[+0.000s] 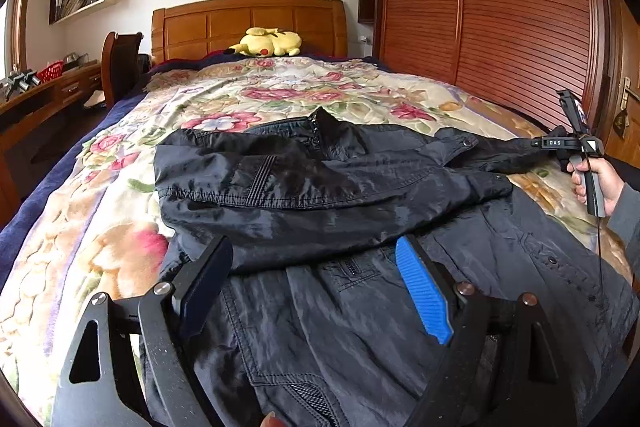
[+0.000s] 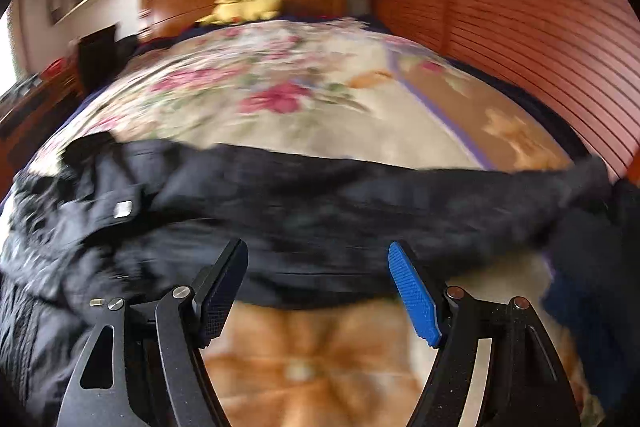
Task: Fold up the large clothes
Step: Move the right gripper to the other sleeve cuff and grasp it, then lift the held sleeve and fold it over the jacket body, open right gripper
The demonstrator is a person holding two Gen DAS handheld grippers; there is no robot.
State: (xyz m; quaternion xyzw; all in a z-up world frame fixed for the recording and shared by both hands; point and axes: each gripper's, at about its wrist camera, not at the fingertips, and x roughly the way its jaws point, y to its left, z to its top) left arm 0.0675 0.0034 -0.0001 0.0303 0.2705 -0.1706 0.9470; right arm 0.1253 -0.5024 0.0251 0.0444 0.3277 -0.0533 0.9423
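Both tongs, the left gripper (image 1: 316, 287) and right gripper (image 2: 318, 287), gape wide holding nothing, so the slippery black jacket (image 1: 320, 179) could slide and its folded sleeve (image 1: 248, 183) flop open.

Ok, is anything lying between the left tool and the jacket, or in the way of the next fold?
Nothing visible. The left tool hangs open right over the black jacket, with only jacket cloth between its fingers. The floral blanket beyond the jacket is bare; the yellow plush toy sits far off by the headboard.

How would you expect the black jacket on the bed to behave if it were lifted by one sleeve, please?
Probably floppy: the black jacket lies creased, one sleeve folded across it. Its sheen suggests thin, slippery fabric, likely sliding over the floral blanket.
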